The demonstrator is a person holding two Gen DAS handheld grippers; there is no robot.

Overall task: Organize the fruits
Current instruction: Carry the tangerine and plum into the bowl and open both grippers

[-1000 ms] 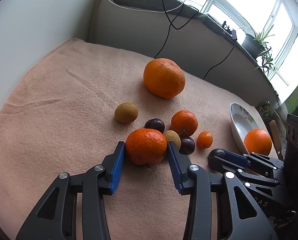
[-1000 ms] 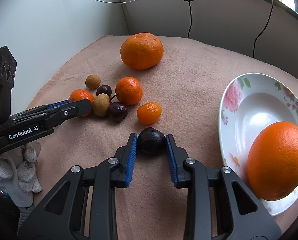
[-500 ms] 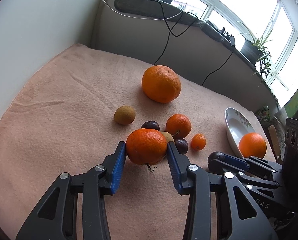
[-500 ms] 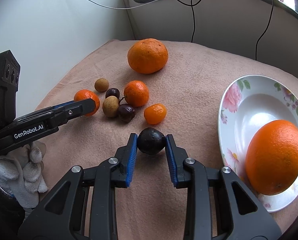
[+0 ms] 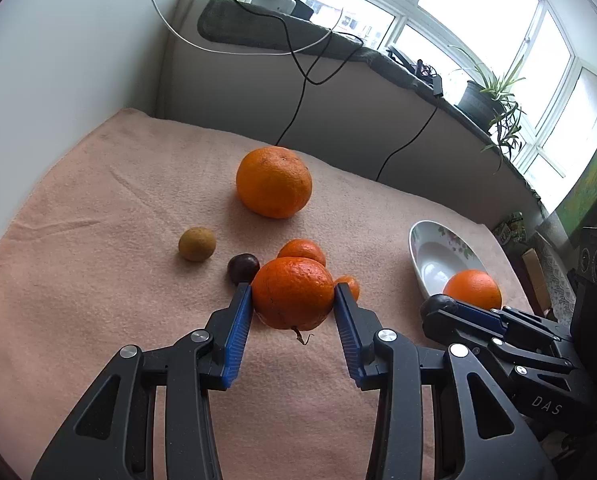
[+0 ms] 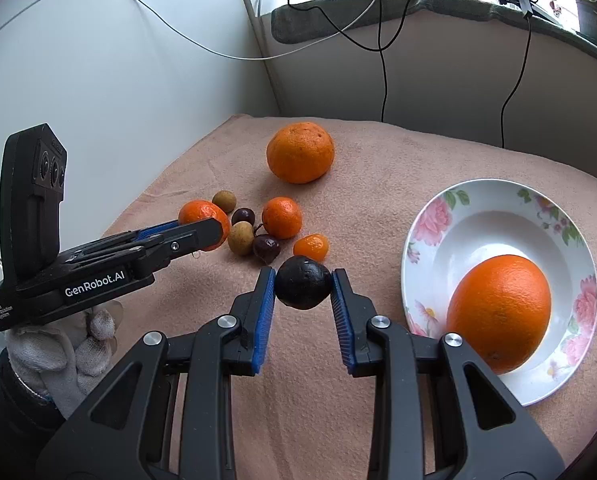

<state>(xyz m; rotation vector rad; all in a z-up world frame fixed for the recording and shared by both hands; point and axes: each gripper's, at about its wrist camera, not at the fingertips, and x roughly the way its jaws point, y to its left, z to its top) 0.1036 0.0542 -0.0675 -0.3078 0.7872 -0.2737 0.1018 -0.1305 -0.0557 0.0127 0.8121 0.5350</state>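
My left gripper [image 5: 293,300] is shut on a mandarin [image 5: 293,293] and holds it above the pink cloth; a short stem hangs beneath it. My right gripper [image 6: 303,283] is shut on a dark round fruit [image 6: 303,282], also lifted off the cloth. From the right wrist view the left gripper [image 6: 202,232] sits to the left with its mandarin [image 6: 202,216]. On the cloth lie a large orange [image 6: 300,152], a small orange [image 6: 281,217], a tiny mandarin [image 6: 311,246], two dark plums [image 6: 265,247] and two tan fruits [image 6: 240,237]. A flowered plate [image 6: 450,216] at right holds an orange [image 6: 498,312].
A white wall [image 6: 118,92] borders the cloth on the left and a low wall with hanging cables [image 6: 382,68] runs behind it. A windowsill with potted plants [image 5: 490,96] lies beyond. A gloved hand [image 6: 58,356] holds the left gripper.
Both grippers have risen off the cloth with their fruits still held; the fruits left on the cloth look smaller and farther below. No fruit on the cloth moved.
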